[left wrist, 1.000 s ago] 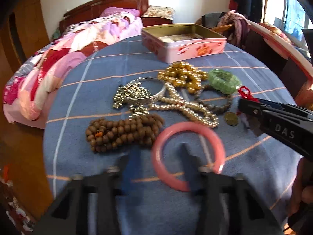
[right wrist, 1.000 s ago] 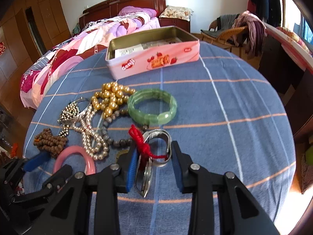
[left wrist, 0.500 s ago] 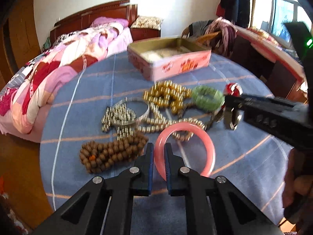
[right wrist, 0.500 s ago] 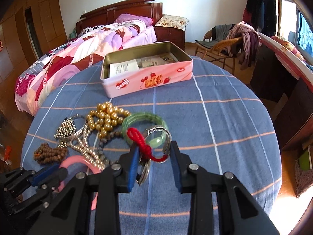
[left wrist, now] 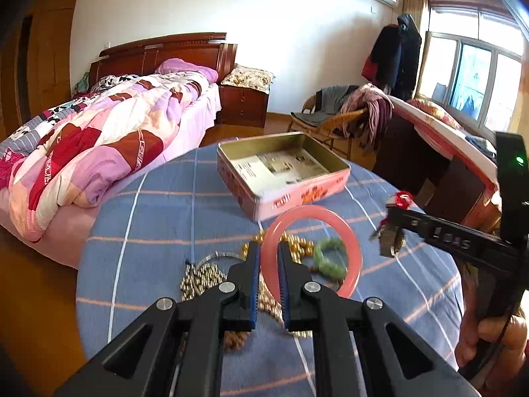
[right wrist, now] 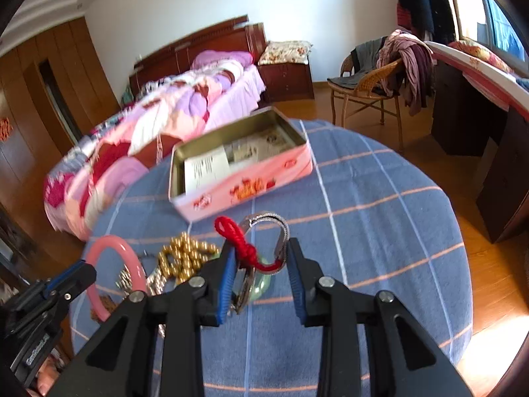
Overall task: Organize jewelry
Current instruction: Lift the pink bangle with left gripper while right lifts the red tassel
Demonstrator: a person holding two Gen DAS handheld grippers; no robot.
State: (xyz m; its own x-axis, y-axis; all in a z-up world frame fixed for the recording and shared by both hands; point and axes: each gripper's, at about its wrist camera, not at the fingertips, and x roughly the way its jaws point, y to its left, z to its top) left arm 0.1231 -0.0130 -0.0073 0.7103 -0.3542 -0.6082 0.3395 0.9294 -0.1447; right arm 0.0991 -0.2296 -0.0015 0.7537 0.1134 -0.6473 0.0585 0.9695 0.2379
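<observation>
Now both grippers are carrying pieces toward the pink tin (left wrist: 297,195): left gripper (left wrist: 267,254) pinching the pink bangle (left wrist: 353,248), right gripper (right wrist: 259,254) clamping the mesh bracelet (right wrist: 285,231); lowering each inside before releasing seems wisest

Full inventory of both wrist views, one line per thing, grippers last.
Tin: 1, pink, open, on table, paper inside.
Bangle: 1, pink, lifted, in left gripper.
Silver chain with red cord: 1, in right gripper.
Green bracelet: 1, on table.
Gold beads: 1 pile, on table.
Silver beads: 1 cluster, on table.
Table: 1, blue plaid cloth.
Bed: 1, patchwork quilt, behind table.
Wicker chair: 1, clothes draped over it.
Left gripper: black, blue pads, shut on bangle.
Right gripper: black, blue pads, holding chain.
</observation>
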